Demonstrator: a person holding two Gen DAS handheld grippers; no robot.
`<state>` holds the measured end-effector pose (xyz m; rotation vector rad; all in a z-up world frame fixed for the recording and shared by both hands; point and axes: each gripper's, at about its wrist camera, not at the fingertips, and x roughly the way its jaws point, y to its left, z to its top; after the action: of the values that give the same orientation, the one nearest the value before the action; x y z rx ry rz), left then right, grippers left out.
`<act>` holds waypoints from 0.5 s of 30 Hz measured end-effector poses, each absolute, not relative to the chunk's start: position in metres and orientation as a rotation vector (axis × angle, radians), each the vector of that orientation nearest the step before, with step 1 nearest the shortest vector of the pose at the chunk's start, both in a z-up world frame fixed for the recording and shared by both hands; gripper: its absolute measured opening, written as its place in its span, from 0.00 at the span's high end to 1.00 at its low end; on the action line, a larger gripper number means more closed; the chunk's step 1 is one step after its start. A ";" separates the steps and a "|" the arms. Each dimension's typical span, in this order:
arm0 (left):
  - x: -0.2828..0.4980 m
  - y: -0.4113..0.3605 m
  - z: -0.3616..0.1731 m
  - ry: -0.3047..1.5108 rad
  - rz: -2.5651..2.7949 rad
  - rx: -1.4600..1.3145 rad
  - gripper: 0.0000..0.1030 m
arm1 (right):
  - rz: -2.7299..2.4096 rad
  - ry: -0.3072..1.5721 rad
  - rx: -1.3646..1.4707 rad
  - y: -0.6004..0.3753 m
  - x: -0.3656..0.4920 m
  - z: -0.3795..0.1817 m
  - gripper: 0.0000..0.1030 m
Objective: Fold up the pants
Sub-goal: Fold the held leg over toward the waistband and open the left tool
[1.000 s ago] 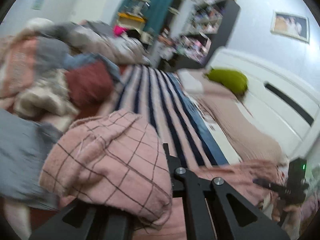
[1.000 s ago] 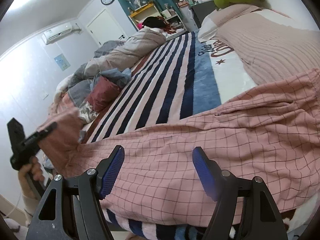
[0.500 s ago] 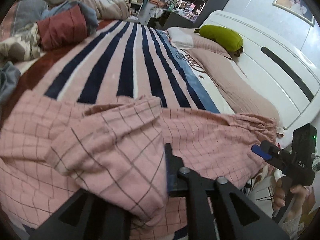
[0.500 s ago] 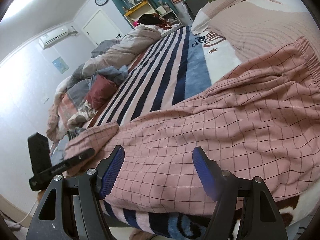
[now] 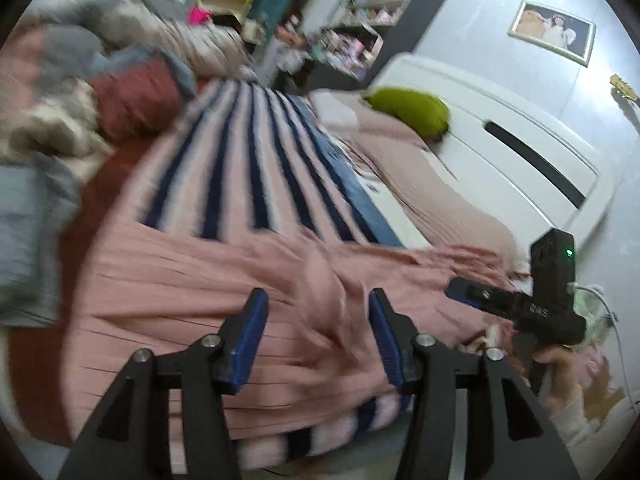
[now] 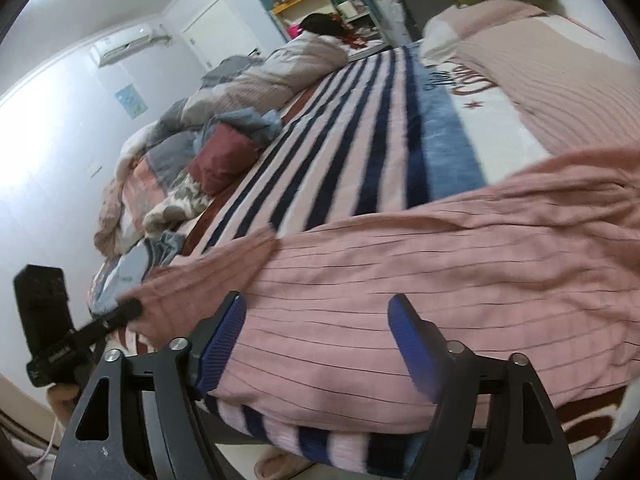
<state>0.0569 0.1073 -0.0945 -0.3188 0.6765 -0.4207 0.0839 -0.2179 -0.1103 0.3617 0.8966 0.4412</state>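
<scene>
Pink checked pants (image 5: 200, 280) lie flat across the near edge of the striped bed; they also show in the right wrist view (image 6: 420, 264). My left gripper (image 5: 316, 340) is open and empty just above the pants near the leg end. My right gripper (image 6: 316, 344) is open and empty over the middle of the pants. The right gripper shows in the left wrist view (image 5: 520, 304) at the waistband side. The left gripper shows in the right wrist view (image 6: 80, 332) by the leg cuffs.
A striped blanket (image 6: 360, 120) covers the bed. A heap of clothes and bedding (image 6: 208, 148) lies at the far left side. A green pillow (image 5: 412, 110) and a pink cover (image 6: 560, 80) lie by the white headboard (image 5: 520, 140).
My left gripper has let go of the pant leg and opened; the folded-over leg now lies flat on the bed. Both views have shifted and blurred with motion.
</scene>
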 end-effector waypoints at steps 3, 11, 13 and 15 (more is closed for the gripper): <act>0.048 0.140 -0.090 0.634 -0.311 -0.303 0.51 | 0.482 0.901 0.354 -0.186 0.087 -0.107 0.26; 0.038 0.201 -0.103 0.589 -0.161 -0.355 0.50 | 0.508 0.956 0.284 -0.104 0.103 -0.115 0.15; 0.038 0.209 -0.107 0.586 -0.160 -0.373 0.50 | 0.492 0.971 0.281 -0.090 0.108 -0.121 0.15; 0.037 0.214 -0.112 0.584 -0.160 -0.388 0.50 | 0.469 0.980 0.254 -0.072 0.112 -0.126 0.15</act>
<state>0.0367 0.2142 -0.1119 -0.3885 0.5836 -0.1600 0.1122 -0.0722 -0.1262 0.2535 0.9797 0.4687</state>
